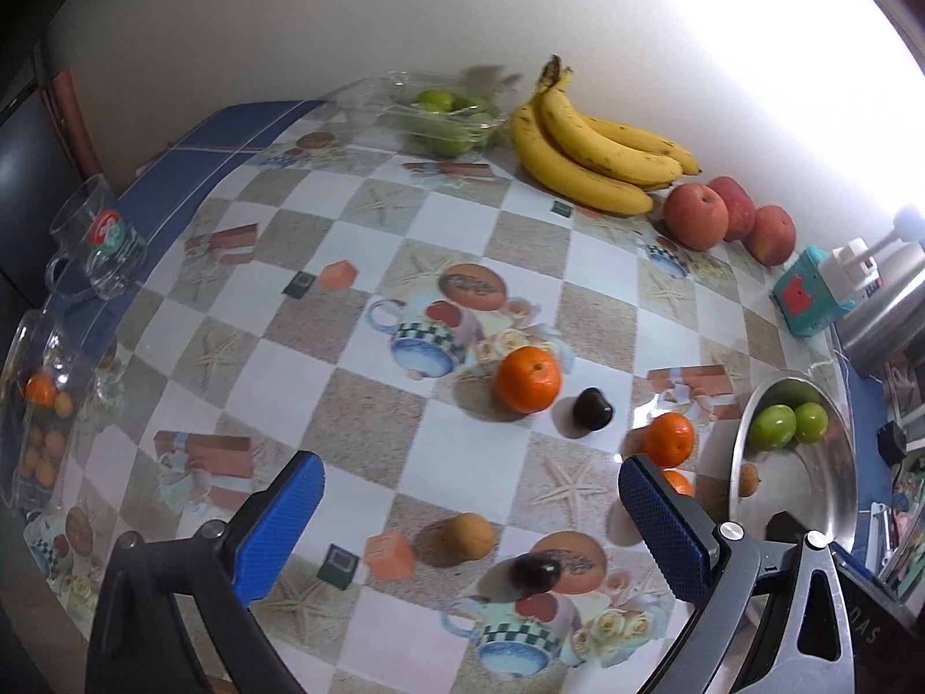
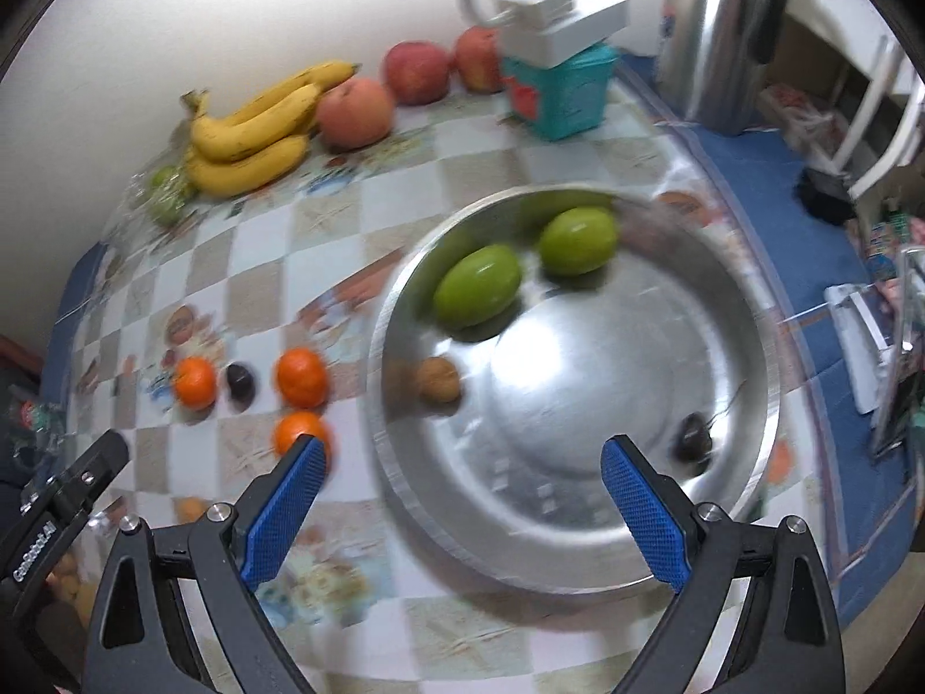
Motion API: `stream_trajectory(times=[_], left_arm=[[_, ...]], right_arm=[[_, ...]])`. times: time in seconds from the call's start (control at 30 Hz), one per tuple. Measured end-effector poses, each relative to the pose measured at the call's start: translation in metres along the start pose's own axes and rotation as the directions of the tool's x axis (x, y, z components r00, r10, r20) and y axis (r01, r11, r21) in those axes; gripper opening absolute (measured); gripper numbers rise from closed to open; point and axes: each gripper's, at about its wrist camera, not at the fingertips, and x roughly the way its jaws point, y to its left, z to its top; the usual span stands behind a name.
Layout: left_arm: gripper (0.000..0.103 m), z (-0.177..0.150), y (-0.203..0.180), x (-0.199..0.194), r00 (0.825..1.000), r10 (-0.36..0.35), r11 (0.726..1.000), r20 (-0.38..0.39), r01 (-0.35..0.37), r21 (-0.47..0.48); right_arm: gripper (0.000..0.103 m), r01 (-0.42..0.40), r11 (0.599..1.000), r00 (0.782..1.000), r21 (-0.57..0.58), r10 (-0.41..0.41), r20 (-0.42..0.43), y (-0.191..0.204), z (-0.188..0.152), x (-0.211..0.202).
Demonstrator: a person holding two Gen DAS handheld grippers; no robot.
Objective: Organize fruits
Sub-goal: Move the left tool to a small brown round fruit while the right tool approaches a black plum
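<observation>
A steel bowl (image 2: 746, 312) holds two green fruits (image 2: 478, 285), a small brown fruit (image 2: 439, 380) and a dark fruit (image 2: 692, 435). My right gripper (image 2: 459, 483) hangs open over the bowl's near rim, holding nothing. My left gripper (image 1: 471, 506) is open above the table, with a small brown fruit (image 1: 468, 536) and a dark fruit (image 1: 536, 572) lying between its fingers' lines. Beyond them sit an orange (image 1: 528, 379), another dark fruit (image 1: 592, 408) and two smaller oranges (image 1: 669, 439). The bowl (image 1: 751, 422) shows at the left wrist view's right edge.
Bananas (image 1: 589, 144), apples (image 1: 695, 215) and a clear tray of green fruit (image 1: 448, 115) line the back wall. A teal box (image 1: 809, 295) and a steel kettle (image 2: 717, 34) stand at the right. A glass mug (image 1: 95, 243) and a clear container with small oranges (image 1: 40, 422) sit at the left.
</observation>
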Motion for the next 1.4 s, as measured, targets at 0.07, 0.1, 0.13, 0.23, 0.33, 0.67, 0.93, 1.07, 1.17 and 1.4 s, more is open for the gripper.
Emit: stream_trajectory(times=[0.07,0.1,0.13,0.23,0.33,0.67,0.93,1.07,1.17,1.4], left_arm=[[0.103,-0.002,0.01,0.0,1.0,0.009,1.0,-0.004,-0.009,-0.017],[0.103,-0.003,0.014,0.001,1.0,0.015,1.0,-0.008,-0.015,-0.024],[0.103,-0.003,0.017,0.002,1.0,0.018,0.999,-0.011,-0.018,-0.027],[0.103,-0.006,0.028,0.005,0.999,0.029,0.999,-0.026,-0.03,-0.04],[0.103,-0.008,0.036,0.009,0.999,0.032,0.998,-0.041,-0.034,-0.054],[0.103,-0.013,0.061,0.036,0.989,0.047,0.991,-0.14,-0.064,-0.119],[0.103,-0.013,0.061,0.049,0.982,0.021,0.993,-0.188,-0.043,-0.111],[0.103,-0.013,0.052,0.053,0.978,-0.029,0.996,-0.206,0.011,-0.086],[0.096,-0.014,0.043,0.06,0.972,-0.044,0.998,-0.23,0.032,-0.056],[0.066,-0.016,0.035,0.071,0.948,-0.135,0.99,-0.287,0.123,-0.063]], right_arm=[[0.096,-0.022,1.0,1.0,-0.015,0.022,-0.013,0.011,-0.005,0.002],[0.096,-0.025,0.999,1.0,-0.034,0.024,-0.02,0.02,-0.008,0.004],[0.096,-0.026,0.999,0.999,-0.048,0.025,-0.024,0.026,-0.01,0.005],[0.096,-0.048,0.995,0.998,-0.089,0.044,-0.045,0.045,-0.019,0.009],[0.096,-0.072,0.992,0.995,-0.107,0.065,-0.073,0.062,-0.027,0.014],[0.096,-0.064,0.983,0.988,-0.171,0.038,-0.147,0.098,-0.049,0.037],[0.096,-0.03,0.977,0.982,-0.211,-0.011,-0.189,0.113,-0.055,0.061],[0.096,-0.02,0.973,0.98,-0.231,-0.027,-0.199,0.12,-0.056,0.07],[0.096,-0.013,0.97,0.979,-0.241,-0.037,-0.2,0.124,-0.055,0.075],[0.096,-0.005,0.966,0.978,-0.257,-0.049,-0.205,0.127,-0.054,0.079]])
